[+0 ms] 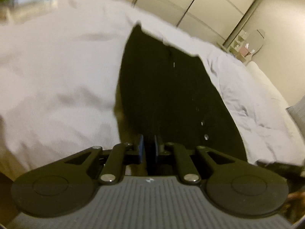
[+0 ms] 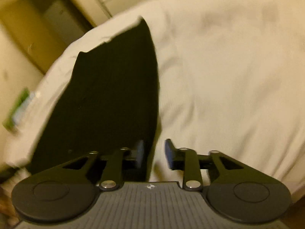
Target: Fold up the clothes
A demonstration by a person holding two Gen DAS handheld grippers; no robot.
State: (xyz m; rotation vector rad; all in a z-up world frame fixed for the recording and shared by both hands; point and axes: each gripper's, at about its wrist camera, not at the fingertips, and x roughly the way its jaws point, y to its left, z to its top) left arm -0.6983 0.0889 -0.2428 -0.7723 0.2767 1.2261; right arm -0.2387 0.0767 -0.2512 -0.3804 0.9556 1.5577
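A black garment [image 1: 167, 87] lies stretched out on a white bed [image 1: 57, 72], running from my left gripper toward the far edge. My left gripper [image 1: 149, 147] is shut on the near edge of the garment, with its blue pads pinching the cloth. In the right wrist view the same garment [image 2: 114, 95] lies to the left and ahead. My right gripper [image 2: 153, 152] is open, with the garment's right edge between its jaws. Both views are blurred.
White wardrobe doors [image 1: 190, 2] stand beyond the bed. A small shelf with a mirror [image 1: 247, 43] is at the far right. A white pillow [image 1: 266, 87] lies on the bed's right side. A green object [image 2: 17, 110] sits by the bed's left edge.
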